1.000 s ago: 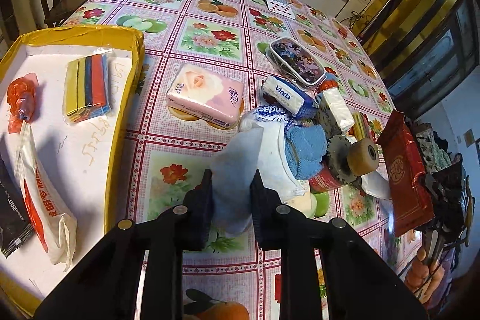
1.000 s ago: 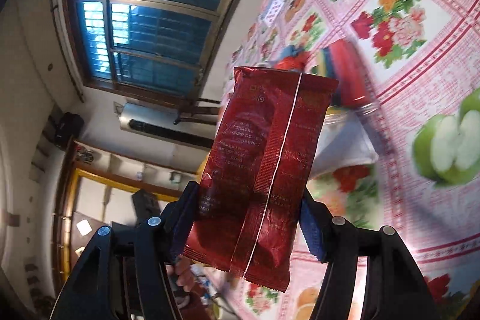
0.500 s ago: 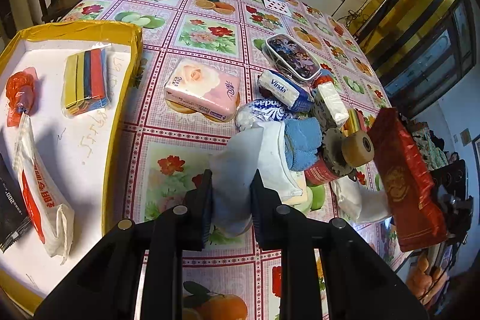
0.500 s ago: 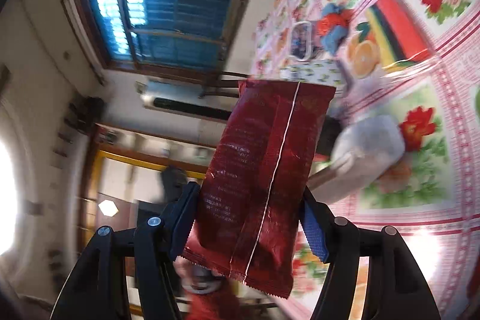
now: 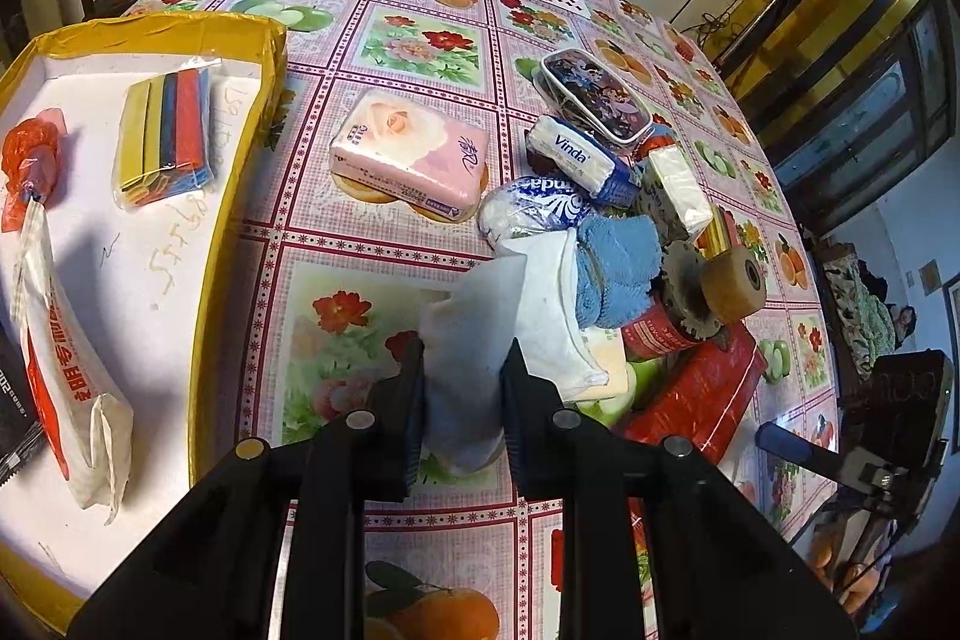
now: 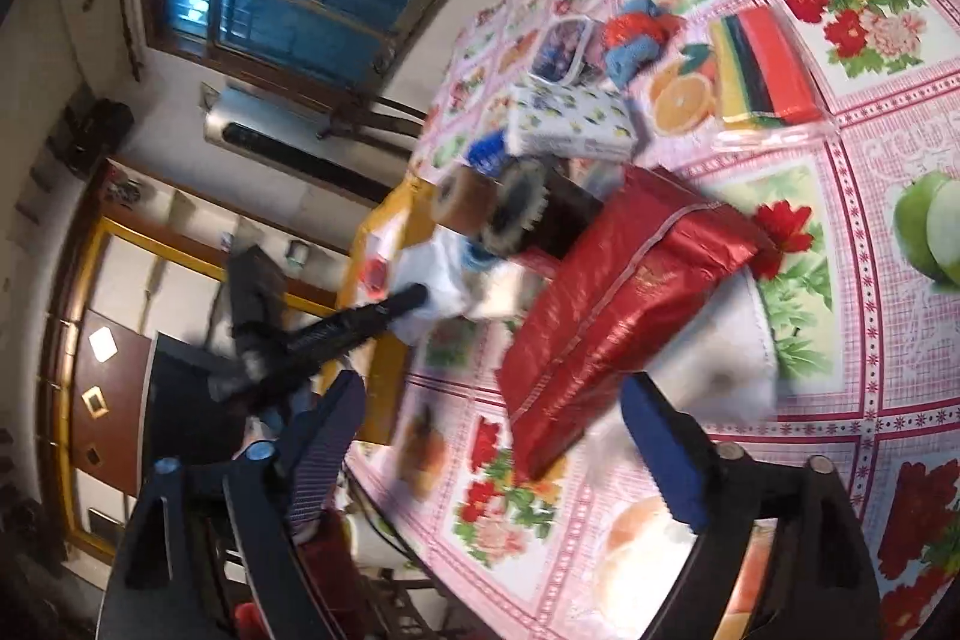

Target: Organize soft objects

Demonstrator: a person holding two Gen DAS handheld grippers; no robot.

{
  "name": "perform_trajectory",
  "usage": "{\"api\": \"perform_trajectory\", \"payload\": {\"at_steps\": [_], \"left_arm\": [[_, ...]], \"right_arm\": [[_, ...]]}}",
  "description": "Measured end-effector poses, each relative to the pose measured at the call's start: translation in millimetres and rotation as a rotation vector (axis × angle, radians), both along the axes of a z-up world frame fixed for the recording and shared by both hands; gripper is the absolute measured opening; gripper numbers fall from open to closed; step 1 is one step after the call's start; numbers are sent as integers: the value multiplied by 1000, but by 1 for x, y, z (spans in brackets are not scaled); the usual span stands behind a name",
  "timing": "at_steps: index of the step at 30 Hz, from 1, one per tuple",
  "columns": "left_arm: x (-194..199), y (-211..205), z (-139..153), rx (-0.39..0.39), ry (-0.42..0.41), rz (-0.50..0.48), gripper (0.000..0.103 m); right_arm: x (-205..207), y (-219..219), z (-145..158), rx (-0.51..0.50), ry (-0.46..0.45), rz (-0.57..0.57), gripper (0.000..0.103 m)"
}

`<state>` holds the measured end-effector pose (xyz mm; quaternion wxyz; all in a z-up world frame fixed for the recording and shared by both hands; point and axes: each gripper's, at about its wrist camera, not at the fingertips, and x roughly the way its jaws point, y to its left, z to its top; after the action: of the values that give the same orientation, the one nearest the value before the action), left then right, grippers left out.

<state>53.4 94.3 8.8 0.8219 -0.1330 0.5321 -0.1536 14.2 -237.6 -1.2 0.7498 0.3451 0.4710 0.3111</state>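
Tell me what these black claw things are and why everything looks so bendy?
A person holds two grabbing tools, each with a small round-lens camera that bends the view. One picture looks along the left gripper, pinching a soft white cloth pouch. The other looks along the right gripper, open, just behind a shiny red foil packet lying on the flowery pink tablecloth. On the table sit a pink tissue pack, a blue towel and other small things. A yellow-edged white tray holds a packet of coloured strips.
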Motion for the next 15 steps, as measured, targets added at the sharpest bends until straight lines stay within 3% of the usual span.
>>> {"api": "perform_trajectory", "payload": {"at_steps": [3, 7, 11, 15], "left_arm": [[0, -1, 0, -1, 0, 2, 20], [-2, -3, 2, 20, -16, -2, 20], [2, -2, -4, 34, 1, 11, 20], [4, -4, -13, 28, 26, 8, 20]], "right_arm": [[0, 10, 11, 2, -19, 25, 90], [1, 19, 3, -164, 33, -10, 91], [4, 7, -17, -82, 104, -39, 91], [12, 4, -32, -69, 148, -66, 91]]}}
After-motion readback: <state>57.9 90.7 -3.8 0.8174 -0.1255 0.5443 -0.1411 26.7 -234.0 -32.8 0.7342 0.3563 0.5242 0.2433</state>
